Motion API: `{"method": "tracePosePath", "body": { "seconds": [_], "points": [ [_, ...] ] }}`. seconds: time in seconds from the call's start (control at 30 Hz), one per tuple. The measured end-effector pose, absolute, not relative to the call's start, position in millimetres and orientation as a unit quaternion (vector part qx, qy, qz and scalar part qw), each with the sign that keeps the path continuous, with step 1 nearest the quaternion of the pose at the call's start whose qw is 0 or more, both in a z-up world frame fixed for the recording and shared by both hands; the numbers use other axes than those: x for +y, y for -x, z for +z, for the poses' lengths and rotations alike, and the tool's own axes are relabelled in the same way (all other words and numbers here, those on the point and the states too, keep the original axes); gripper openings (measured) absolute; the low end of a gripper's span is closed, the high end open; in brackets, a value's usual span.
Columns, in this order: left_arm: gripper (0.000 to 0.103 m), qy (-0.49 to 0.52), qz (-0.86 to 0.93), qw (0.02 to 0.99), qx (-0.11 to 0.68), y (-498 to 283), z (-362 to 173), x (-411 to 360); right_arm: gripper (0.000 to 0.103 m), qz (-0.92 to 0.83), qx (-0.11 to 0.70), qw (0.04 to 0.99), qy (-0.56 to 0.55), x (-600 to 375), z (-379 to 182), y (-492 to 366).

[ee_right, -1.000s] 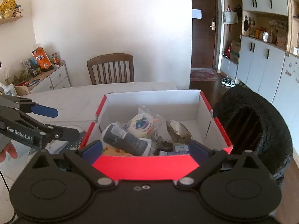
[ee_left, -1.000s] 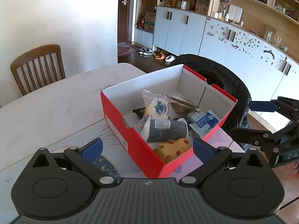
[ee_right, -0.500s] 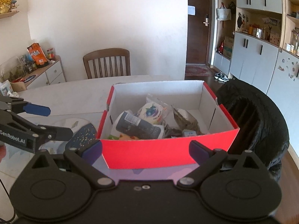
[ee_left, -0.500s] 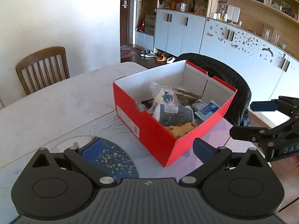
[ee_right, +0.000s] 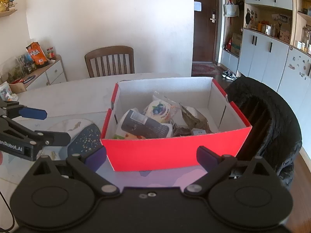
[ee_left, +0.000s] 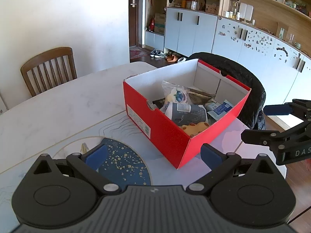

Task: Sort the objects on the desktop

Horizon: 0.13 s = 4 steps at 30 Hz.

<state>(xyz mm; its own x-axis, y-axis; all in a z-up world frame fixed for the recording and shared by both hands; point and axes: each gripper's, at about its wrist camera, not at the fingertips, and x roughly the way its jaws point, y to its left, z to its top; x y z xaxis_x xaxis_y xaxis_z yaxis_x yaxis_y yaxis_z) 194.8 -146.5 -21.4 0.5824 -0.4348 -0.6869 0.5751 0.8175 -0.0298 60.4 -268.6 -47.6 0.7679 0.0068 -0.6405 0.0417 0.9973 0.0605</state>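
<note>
on the left a wooden chair (ee_left: 49,68) stands behind the white table (ee_left: 58,108). the left gripper (ee_left: 153,153) hovers with its jaws spread wide, empty, above a blue speckled mat (ee_left: 124,165). the red box (ee_left: 169,136) sits mid-table, holding a grey tube (ee_left: 186,112), a blueberry packet (ee_left: 177,95) and a cookie (ee_left: 194,127). the right gripper (ee_right: 151,155) is also wide apart and empty, just short of the box's near wall.

box (ee_right: 175,151) wall hiding lower snack packets (ee_right: 143,126)
</note>
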Motion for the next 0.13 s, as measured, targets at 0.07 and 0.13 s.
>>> {"method": "tracePosePath", "body": {
  "seconds": [0.07, 0.13],
  "points": [
    [0.103, -0.095, -0.286, 0.884, 0.358, -194.7, -21.4, -145.5, 0.099, -0.009, 0.342, 0.939, -0.036, -268.4, -48.6, -60.1],
    [0.103, -0.095, -0.289, 0.883, 0.359, -195.0, -21.8, -144.3, 0.099, -0.010, 0.344, 0.938, -0.036, -267.6, -49.3, -60.0]
  ]
}}
